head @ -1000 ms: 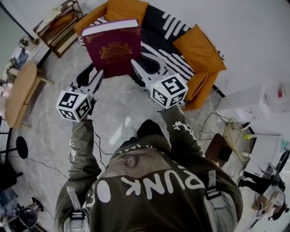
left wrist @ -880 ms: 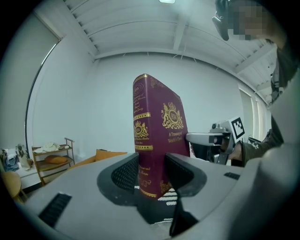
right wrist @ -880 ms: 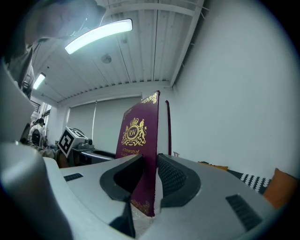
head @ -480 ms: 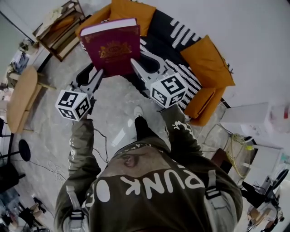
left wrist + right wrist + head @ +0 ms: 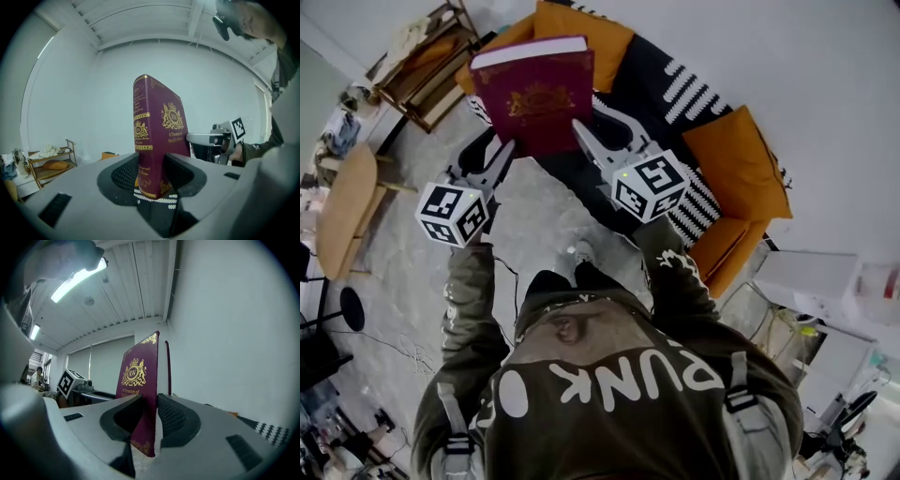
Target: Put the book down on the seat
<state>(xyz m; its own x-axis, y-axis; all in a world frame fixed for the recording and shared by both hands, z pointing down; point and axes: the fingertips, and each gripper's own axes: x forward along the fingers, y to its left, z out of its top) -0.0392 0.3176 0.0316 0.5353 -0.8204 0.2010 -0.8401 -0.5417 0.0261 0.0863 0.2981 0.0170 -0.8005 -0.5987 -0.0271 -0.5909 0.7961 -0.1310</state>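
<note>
the left gripper (image 5: 499, 159) and the right gripper (image 5: 586, 136) each pinch a lower edge of the maroon gold-crested hardcover book (image 5: 534, 94), which stands upright between them, in the air over the orange sofa (image 5: 741, 169) and its black-and-white striped seat (image 5: 670, 89).

A wooden shelf (image 5: 420, 58) stands by the wall at upper left, with a white cloth (image 5: 48, 151) on its top tier. Near it a round wooden table (image 5: 339, 202) sits on the grey marbled floor (image 5: 534, 214), where a thin cable (image 5: 401, 349) trails. A white cabinet (image 5: 811, 281) stands at right.
</note>
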